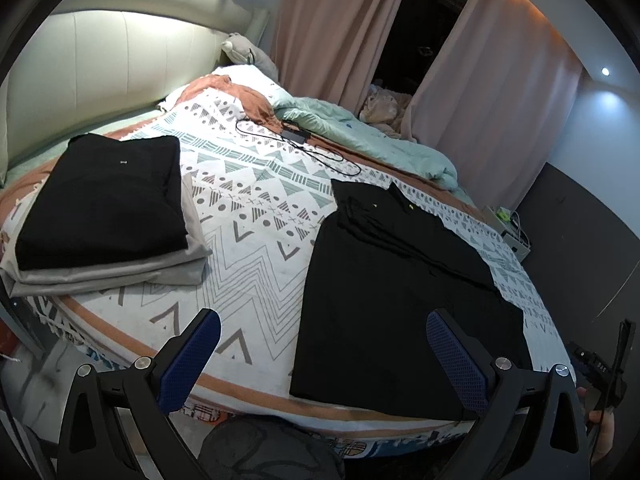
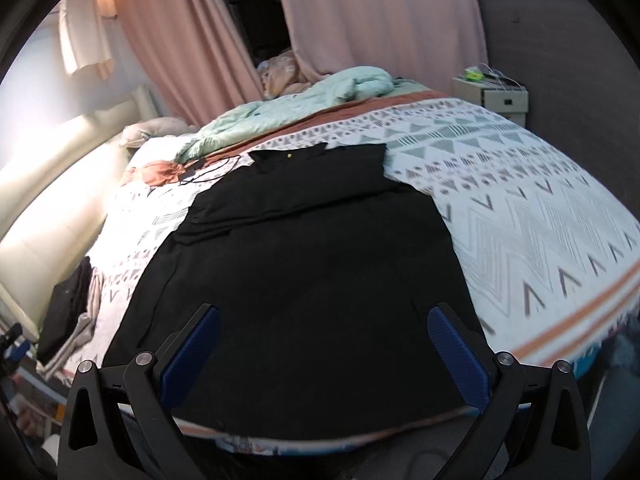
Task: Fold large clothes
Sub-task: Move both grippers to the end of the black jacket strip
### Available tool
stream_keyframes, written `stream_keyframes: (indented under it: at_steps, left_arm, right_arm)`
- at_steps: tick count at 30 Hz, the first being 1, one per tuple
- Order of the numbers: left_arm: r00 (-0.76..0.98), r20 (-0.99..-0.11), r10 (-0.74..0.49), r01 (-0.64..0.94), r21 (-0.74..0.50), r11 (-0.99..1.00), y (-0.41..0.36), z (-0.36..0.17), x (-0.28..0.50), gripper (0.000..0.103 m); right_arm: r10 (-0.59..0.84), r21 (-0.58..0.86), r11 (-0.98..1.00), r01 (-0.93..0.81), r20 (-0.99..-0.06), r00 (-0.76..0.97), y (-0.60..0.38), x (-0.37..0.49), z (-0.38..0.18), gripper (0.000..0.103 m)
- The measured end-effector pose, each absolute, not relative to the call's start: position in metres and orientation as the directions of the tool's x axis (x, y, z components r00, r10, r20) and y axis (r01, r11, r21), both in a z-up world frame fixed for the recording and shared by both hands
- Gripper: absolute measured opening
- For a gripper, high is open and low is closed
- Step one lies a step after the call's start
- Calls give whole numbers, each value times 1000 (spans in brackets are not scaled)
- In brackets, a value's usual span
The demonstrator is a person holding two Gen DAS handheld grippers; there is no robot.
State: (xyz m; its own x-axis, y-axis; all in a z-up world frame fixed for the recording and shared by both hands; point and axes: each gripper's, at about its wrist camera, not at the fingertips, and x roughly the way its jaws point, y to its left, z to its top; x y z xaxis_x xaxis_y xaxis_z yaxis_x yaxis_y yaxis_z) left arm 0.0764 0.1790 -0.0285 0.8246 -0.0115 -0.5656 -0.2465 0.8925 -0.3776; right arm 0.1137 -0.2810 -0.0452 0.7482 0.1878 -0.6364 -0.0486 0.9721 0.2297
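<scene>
A large black garment (image 1: 392, 280) lies spread flat on the patterned bedspread (image 1: 256, 216), partly folded at its far end. It fills the middle of the right wrist view (image 2: 312, 272). My left gripper (image 1: 324, 336) is open and empty above the bed's near edge, left of the garment's hem. My right gripper (image 2: 324, 336) is open and empty, just above the garment's near hem. A folded black garment (image 1: 108, 204) sits on folded grey cloth (image 1: 132, 268) at the left.
A charger with black cable (image 1: 296, 136) lies on the bed beyond the garment. A mint duvet (image 1: 360, 136) is bunched at the far side. Pink curtains (image 1: 328, 28), a padded headboard (image 1: 100, 68) and a bedside cabinet (image 2: 500, 96) surround the bed.
</scene>
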Motion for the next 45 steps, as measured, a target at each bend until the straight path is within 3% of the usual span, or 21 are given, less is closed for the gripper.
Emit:
stream_keyframes:
  at_steps: [6,19,27,34,45]
  left_arm:
    - [810,-586,-24,-241,-370,897,176,-45,56,100]
    - [737,-664,-125,-247,-437,865,175,-95,73,74]
    - [688,-706,-170,-274,-470,839,170,-124,96,62]
    - [664,-717,-214,-309,-523,795,178,-144,112,61]
    - [631,-744,-221,-362,-534,764,186,-165,133,61]
  right_arm:
    - [188,268,963,-13,-643,742,-306,84,-56,101]
    - [267,465,879,103,-660,702,-370,74,-113,67]
    - [271,543,816,199,-664,697,-412,85,-145,67]
    - [406,684,705,188,-606,684,-438,106,-177,67]
    - [453,723,662,197,-596,663,-441,124,-203,67]
